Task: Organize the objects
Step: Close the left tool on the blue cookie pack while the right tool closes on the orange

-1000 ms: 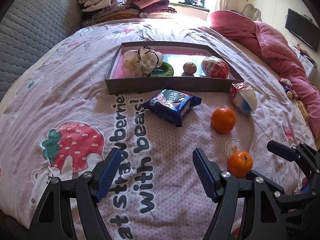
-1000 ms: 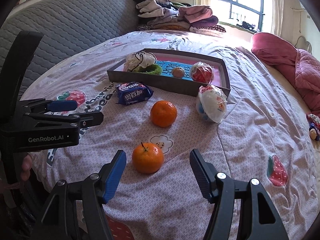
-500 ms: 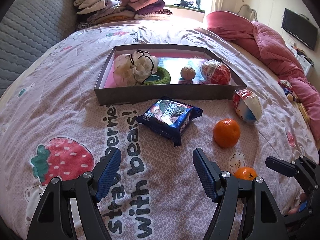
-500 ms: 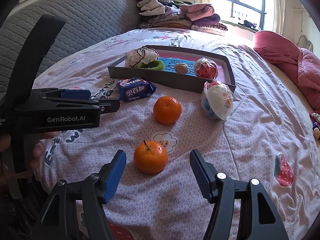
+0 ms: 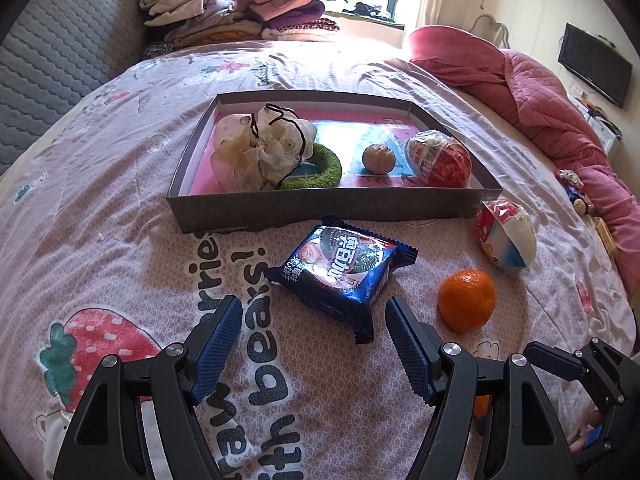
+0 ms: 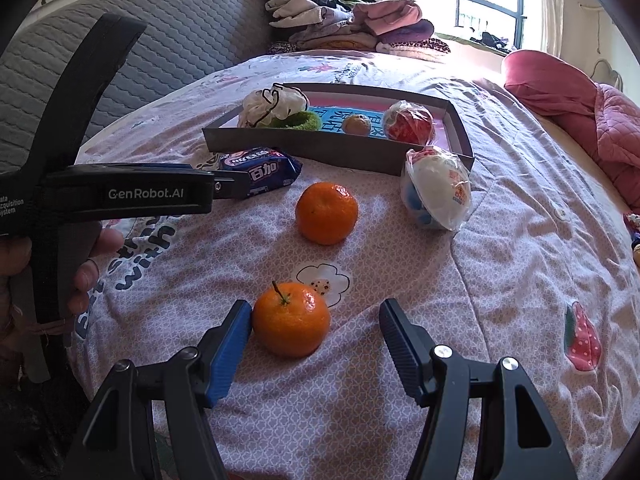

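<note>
A blue cookie packet (image 5: 343, 271) lies on the pink bedspread in front of a shallow grey box (image 5: 320, 200). My left gripper (image 5: 314, 322) hovers open just short of the packet's near corner, nothing between its pads. The same packet (image 6: 260, 170) shows in the right wrist view, behind the left gripper's body. My right gripper (image 6: 316, 322) is open around a stemmed orange (image 6: 291, 319); its left pad sits beside the fruit, the right pad stands well clear. A second orange (image 6: 326, 213) (image 5: 466, 300) and a wrapped white-and-blue egg toy (image 6: 438, 190) (image 5: 506, 238) lie further out.
The grey box (image 6: 320, 142) holds a white drawstring pouch (image 5: 260, 150), a green ring (image 5: 320, 168), a small brown fruit (image 5: 378, 158) and a red wrapped egg (image 5: 438, 158). Folded clothes (image 5: 236, 12) are stacked at the back, a red quilt (image 5: 540, 92) to the right.
My left gripper has moved forward and lower toward the cookie packet, which now sits just beyond its fingertips. The right gripper has stayed around the stemmed orange.
</note>
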The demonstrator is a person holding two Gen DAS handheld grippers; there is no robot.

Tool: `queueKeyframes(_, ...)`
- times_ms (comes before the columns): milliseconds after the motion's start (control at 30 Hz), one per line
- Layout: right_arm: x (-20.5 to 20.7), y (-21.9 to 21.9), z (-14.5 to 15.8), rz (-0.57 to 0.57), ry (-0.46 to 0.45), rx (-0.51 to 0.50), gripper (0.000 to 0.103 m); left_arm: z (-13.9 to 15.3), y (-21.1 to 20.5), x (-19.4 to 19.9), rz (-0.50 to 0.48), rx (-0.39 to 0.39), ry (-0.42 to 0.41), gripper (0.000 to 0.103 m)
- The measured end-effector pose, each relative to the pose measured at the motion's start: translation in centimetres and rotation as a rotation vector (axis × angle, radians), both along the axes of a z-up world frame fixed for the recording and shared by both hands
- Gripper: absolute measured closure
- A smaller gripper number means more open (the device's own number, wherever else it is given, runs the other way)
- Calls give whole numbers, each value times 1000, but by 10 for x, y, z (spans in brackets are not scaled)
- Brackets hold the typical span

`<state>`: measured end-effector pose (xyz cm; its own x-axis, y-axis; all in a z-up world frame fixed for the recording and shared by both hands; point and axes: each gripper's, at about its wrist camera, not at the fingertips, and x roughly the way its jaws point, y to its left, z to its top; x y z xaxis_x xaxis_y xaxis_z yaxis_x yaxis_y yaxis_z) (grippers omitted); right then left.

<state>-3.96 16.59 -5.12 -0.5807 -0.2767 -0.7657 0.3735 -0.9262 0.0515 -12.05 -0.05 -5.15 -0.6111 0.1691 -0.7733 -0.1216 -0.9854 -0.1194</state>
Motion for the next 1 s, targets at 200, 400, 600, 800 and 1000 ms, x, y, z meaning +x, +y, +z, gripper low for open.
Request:
queueKeyframes(200,-3,-3,-5,-1,2,12,38,-7,-2,-14,-8,40,-19,28)
queueKeyframes(400,-5,-6,-9,9,17,37,38,-12,-1,-22,-30,78,-20,27)
queueKeyframes(600,-5,-8,-10,17,36,43,42,-15,-1,-29,-39,113,-20,28)
queueKeyframes(800,-5,-11,-12,37,47,41,56,-17,4,-29,-52,85,-1,32)
queueKeyframes(1000,-5,-12,-12,43,54,31,63,-18,1,-29,-60,106,-2,37)
